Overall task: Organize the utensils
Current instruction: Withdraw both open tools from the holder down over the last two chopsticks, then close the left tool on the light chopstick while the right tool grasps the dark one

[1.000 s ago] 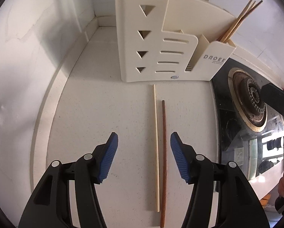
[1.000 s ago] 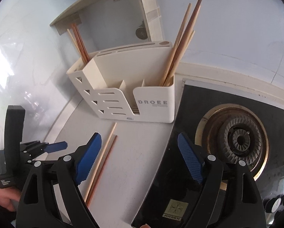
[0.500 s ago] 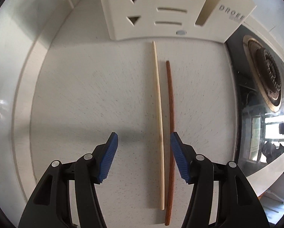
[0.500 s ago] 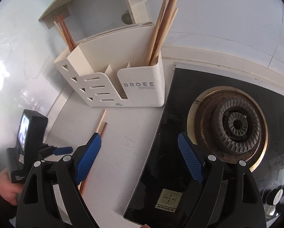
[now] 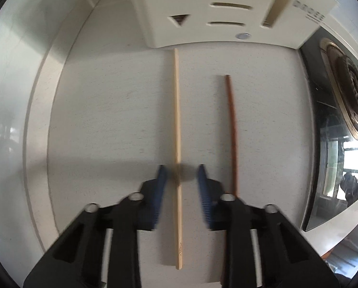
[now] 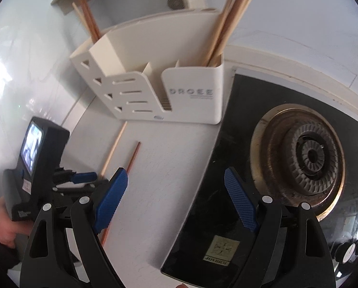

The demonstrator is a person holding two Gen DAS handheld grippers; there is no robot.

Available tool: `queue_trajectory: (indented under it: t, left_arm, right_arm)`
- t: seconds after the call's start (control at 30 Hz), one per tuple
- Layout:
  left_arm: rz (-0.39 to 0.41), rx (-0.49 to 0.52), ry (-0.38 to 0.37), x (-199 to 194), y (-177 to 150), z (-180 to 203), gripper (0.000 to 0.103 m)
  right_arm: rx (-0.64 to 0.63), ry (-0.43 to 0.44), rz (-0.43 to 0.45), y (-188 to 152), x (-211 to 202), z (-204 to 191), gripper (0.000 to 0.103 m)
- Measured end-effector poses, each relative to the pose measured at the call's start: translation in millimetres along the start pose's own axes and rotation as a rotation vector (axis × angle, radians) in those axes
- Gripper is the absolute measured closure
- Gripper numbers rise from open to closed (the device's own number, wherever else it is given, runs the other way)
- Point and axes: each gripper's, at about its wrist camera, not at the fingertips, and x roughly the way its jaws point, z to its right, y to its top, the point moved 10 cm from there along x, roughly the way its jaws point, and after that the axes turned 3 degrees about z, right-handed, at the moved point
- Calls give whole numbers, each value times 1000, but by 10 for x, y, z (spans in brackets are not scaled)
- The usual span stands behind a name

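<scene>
A light wooden chopstick [image 5: 177,120] and a dark brown chopstick [image 5: 231,124] lie side by side on the white counter, in front of the cream utensil holder [image 5: 202,24]. My left gripper [image 5: 181,177] points straight down over the light chopstick. Its jaws are closing with that chopstick between the blue pads, and a small gap still shows on each side. The dark chopstick runs outside the right finger. My right gripper [image 6: 176,199] hangs open and empty over the counter's edge by the stove. From there I see the left gripper [image 6: 83,177] low over both chopsticks.
The holder [image 6: 190,100] has several light chopsticks [image 6: 226,24] in its right compartment and brown ones [image 6: 87,21] in the tall left one. A black glass hob with a burner [image 6: 308,156] lies to the right. A white wall borders the counter on the left.
My left gripper has come down and shifted right, so the light chopstick now lies between its jaws, and the jaws have narrowed. The right gripper's view has tilted slightly.
</scene>
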Motion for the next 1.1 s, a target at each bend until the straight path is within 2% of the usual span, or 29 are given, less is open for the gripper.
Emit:
queue_trajectory:
  t: [0.07, 0.17, 0.23, 0.7, 1.1]
  left_arm:
    - [-2, -4, -5, -26, -69, -55, 97]
    - [-6, -5, -43, -8, -35, -100, 97]
    - [-7, -13, -24, -14, -41, -160, 97]
    - [53, -168, -49, -290, -178, -787, 97]
    - [73, -167, -65, -396, -448, -891, 97]
  right_arm:
    - [-4, 3, -17, -8, 33, -47, 20]
    - [-10, 6, -43, -26, 77, -118, 20]
    - [-13, 1, -63, -43, 110, -158, 20]
    - [-33, -2, -261, -280, 493, -625, 20]
    - [-40, -69, -449, -554, 865, -851, 20]
